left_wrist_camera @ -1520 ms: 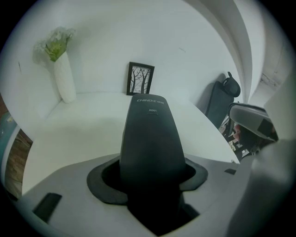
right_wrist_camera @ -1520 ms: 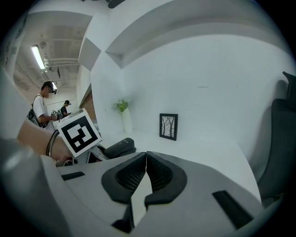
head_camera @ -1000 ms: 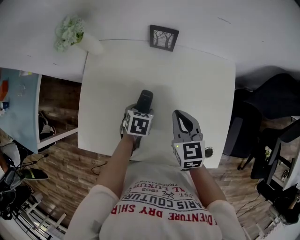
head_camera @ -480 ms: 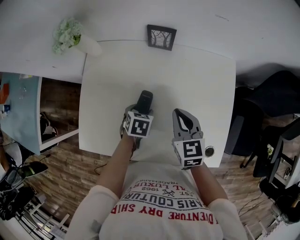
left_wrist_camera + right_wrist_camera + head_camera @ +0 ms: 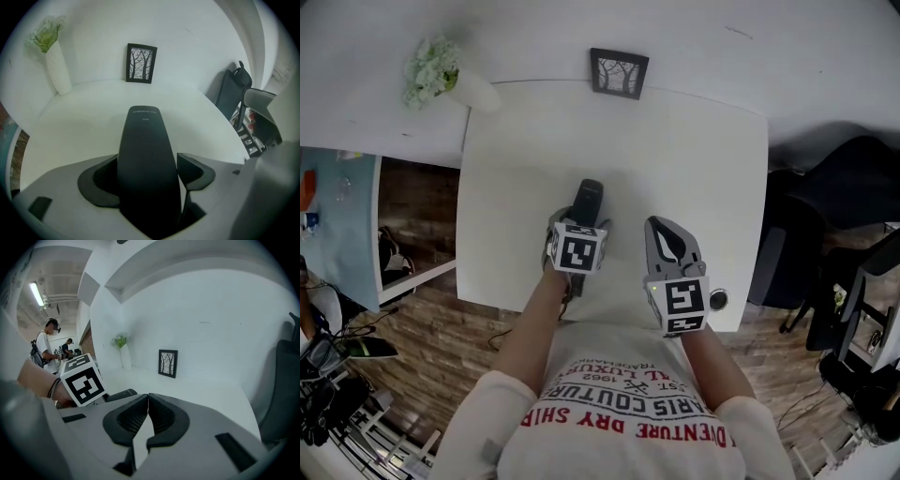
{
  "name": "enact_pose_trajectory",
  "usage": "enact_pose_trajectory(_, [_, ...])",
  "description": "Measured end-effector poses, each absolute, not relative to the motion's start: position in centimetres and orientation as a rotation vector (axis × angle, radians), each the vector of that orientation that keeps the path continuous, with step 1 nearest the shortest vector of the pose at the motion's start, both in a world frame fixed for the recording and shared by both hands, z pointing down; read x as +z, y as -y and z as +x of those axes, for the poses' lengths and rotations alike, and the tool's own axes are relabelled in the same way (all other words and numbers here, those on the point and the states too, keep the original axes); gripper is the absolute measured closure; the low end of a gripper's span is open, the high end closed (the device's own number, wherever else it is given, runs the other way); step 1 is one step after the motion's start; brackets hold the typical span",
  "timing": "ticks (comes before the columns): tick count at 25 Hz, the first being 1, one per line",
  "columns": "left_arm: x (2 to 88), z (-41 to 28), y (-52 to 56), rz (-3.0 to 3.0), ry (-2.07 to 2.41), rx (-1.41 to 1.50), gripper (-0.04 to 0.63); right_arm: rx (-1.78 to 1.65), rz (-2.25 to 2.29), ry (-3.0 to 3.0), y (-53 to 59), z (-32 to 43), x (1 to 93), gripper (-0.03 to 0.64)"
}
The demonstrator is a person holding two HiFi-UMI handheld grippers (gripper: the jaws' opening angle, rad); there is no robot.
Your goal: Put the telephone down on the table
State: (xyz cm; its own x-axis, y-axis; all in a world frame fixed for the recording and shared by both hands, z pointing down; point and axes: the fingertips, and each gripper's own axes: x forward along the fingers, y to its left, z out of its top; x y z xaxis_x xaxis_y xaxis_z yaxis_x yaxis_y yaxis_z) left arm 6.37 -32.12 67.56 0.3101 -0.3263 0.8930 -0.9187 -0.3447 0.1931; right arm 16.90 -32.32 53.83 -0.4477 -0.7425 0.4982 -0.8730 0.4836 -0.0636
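The right gripper [image 5: 668,246] waited aside, its jaws together and empty. The left gripper's [image 5: 147,174] jaws were opening around the telephone [image 5: 147,154], which seemingly rested on the desk [image 5: 694,169] between them, apparently being released. Beyond stood a picture frame [image 5: 619,73] and a vase [image 5: 473,89].

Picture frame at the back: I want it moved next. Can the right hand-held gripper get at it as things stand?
Probably yes: the right hand-held gripper is shut and empty, and only bare table lies between it and the picture frame. It would have to open first.
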Motion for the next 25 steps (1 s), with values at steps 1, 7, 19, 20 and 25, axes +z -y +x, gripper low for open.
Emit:
enact_pose_trajectory(1, [67.5,6.2,32.2,1.835,1.121,1.007,0.232,0.438,1.345,2.328,32.3,16.9,53.8,0.592])
enact_pose_trajectory(7, [66.6,5.3,32.6,1.852,1.155,0.971,0.220,0.429,1.337,2.330,31.7,16.6,53.7,0.592])
enact_pose_trajectory(19, [60.1,3.7,32.9,1.961,1.355,0.959,0.514,0.415,1.345,2.347,30.1,16.0,52.4,0.592])
enact_pose_trajectory(20, [59.8,3.7,32.6,1.962,1.348,0.949,0.540,0.409,1.350,2.350,30.0,15.9,52.2,0.591])
enact_pose_trajectory(25, [55.7,4.9,31.8,2.121,1.321,0.758,0.572,0.406,1.406,2.376,29.6,16.2,50.3,0.592])
